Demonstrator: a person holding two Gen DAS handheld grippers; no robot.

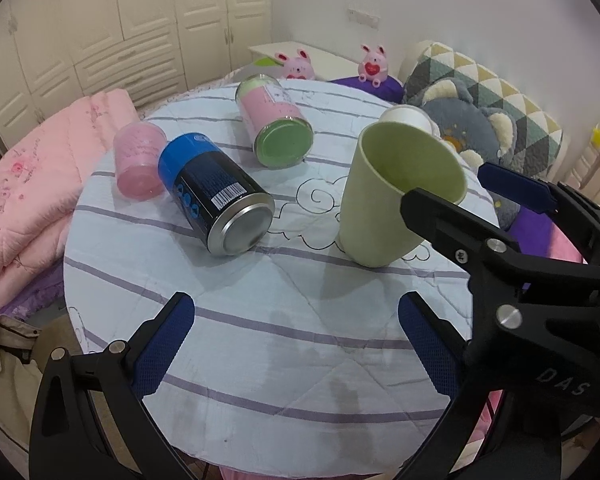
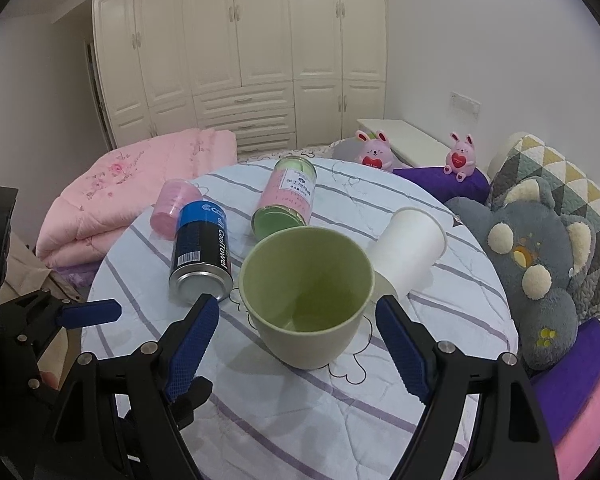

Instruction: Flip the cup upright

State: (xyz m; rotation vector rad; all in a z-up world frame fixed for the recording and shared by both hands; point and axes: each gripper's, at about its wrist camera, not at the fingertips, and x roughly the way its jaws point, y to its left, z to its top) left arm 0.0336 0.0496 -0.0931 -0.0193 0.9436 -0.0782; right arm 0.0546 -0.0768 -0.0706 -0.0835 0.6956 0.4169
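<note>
The green cup [image 2: 306,300] is being kept standing, mouth up, on the tabletop [image 2: 300,400] between the right gripper's [image 2: 296,334] wide-apart fingers, untouched. The left gripper [image 1: 296,344] is being held wide apart too.

The near edge of the table [image 2: 300,420] is lying bare. Behind the green cup [image 2: 306,300], a blue can [image 2: 202,252] and a white cup [image 2: 410,248] are crowding in, blocking the far side.

cup [image 2: 306,300]: pale green
paper cup [image 2: 410,250]: white
can [image 2: 202,254]: blue and black, silver bottom
jar [image 2: 286,202]: pink with green ends
small cup [image 1: 138,160]: pink
tablecloth [image 1: 300,360]: light blue, purple stripes
gripper pads [image 2: 192,340]: blue
</note>
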